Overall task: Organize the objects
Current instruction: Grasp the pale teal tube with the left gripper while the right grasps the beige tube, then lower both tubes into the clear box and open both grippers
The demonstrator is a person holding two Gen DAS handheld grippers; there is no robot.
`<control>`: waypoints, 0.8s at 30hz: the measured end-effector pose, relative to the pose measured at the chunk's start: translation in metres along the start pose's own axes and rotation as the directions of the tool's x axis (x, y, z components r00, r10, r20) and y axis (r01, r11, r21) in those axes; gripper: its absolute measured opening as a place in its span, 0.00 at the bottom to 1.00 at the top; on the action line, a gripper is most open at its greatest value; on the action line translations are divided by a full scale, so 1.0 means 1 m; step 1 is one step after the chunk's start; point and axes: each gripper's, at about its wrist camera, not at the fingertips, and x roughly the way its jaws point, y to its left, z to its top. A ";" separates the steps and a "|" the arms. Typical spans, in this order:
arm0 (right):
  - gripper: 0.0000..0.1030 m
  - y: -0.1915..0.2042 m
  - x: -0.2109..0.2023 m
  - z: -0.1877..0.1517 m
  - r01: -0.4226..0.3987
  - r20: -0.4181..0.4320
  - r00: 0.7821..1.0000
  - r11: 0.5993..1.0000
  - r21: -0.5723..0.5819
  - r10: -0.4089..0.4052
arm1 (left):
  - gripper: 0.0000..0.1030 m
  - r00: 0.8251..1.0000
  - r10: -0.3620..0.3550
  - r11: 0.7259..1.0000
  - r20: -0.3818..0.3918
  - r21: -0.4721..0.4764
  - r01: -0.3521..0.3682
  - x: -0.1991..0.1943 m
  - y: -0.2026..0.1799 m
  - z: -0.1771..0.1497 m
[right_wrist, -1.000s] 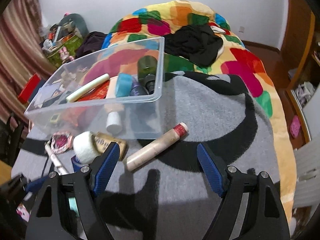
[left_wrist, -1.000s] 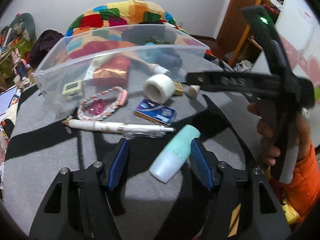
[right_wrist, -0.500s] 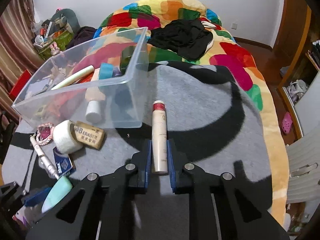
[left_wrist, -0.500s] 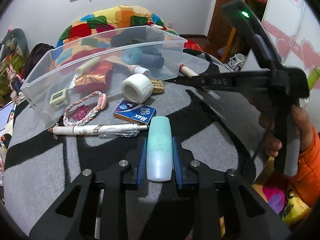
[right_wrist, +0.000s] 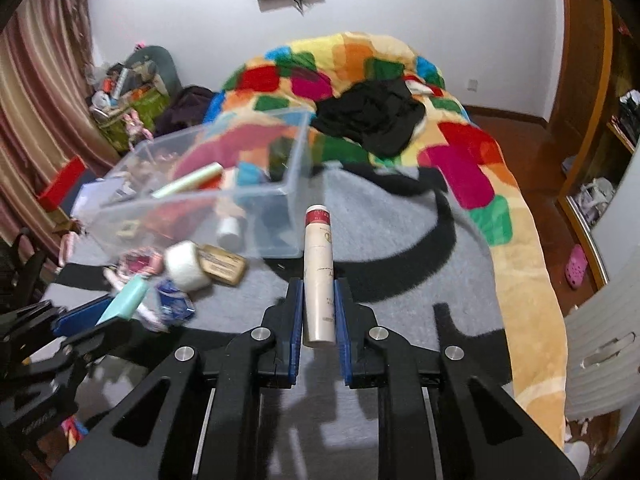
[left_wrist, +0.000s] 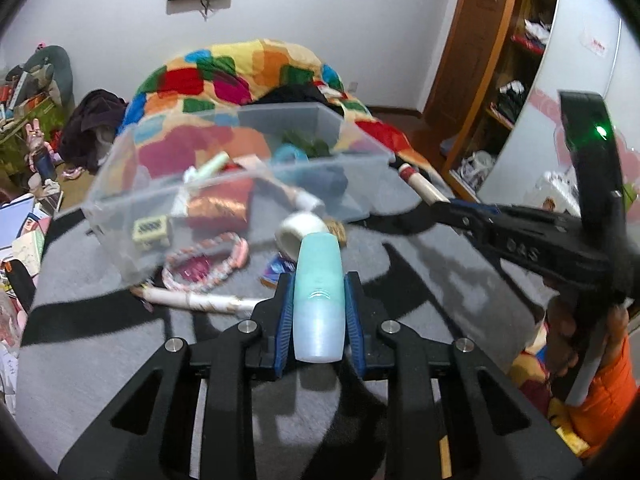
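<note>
A mint bottle [left_wrist: 318, 300] and a tube [right_wrist: 318, 276] are being gripped by the left hand-held gripper [left_wrist: 319, 312] and right hand-held gripper [right_wrist: 318, 308]; several items beside the bin [left_wrist: 200, 200] are still waiting.

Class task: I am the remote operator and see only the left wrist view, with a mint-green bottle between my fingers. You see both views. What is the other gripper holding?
Observer: The right gripper is shut on a slim cream tube with a red cap, cap pointing forward.
Operator: What lies straight beyond that tube?
Observer: The near corner of the clear plastic storage box, just left of the tube's cap.
Operator: Anything behind the box that I cannot see well?
Observer: A black garment heaped on the multicoloured patchwork quilt.
</note>
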 end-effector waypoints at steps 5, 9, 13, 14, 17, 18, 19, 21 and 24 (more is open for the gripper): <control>0.13 0.020 -0.019 0.012 -0.050 0.053 0.997 0.998 -0.036 0.052 | 0.24 0.999 0.014 0.999 0.052 -0.034 -0.012 -0.012 0.012 0.016; 0.13 0.034 -0.027 0.022 -0.076 0.085 0.993 0.995 -0.063 0.081 | 0.24 0.996 0.034 0.998 0.086 -0.063 -0.029 -0.017 0.023 0.030; 0.13 0.044 -0.028 0.033 -0.082 0.108 0.990 0.993 -0.087 0.091 | 0.24 0.992 0.057 0.996 0.116 -0.077 -0.048 -0.019 0.032 0.045; 0.13 0.046 -0.028 0.036 -0.081 0.116 0.989 0.992 -0.093 0.091 | 0.24 0.990 0.063 0.995 0.123 -0.080 -0.053 -0.020 0.033 0.049; 0.13 0.050 -0.024 0.045 -0.077 0.129 0.988 0.992 -0.100 0.090 | 0.24 0.987 0.081 0.994 0.138 -0.081 -0.070 -0.019 0.037 0.059; 0.13 0.050 -0.023 0.048 -0.079 0.130 0.987 0.992 -0.099 0.091 | 0.24 0.986 0.087 0.994 0.140 -0.080 -0.076 -0.019 0.038 0.061; 0.13 0.050 -0.021 0.050 -0.082 0.130 0.987 0.992 -0.097 0.095 | 0.24 0.986 0.093 0.993 0.140 -0.079 -0.082 -0.018 0.038 0.064; 0.13 0.051 -0.018 0.058 -0.090 0.131 0.986 0.991 -0.094 0.102 | 0.24 0.985 0.104 0.993 0.140 -0.077 -0.094 -0.014 0.040 0.071; 0.13 0.053 -0.015 0.068 -0.096 0.137 0.985 0.991 -0.095 0.108 | 0.24 0.985 0.114 0.992 0.133 -0.075 -0.104 -0.008 0.042 0.078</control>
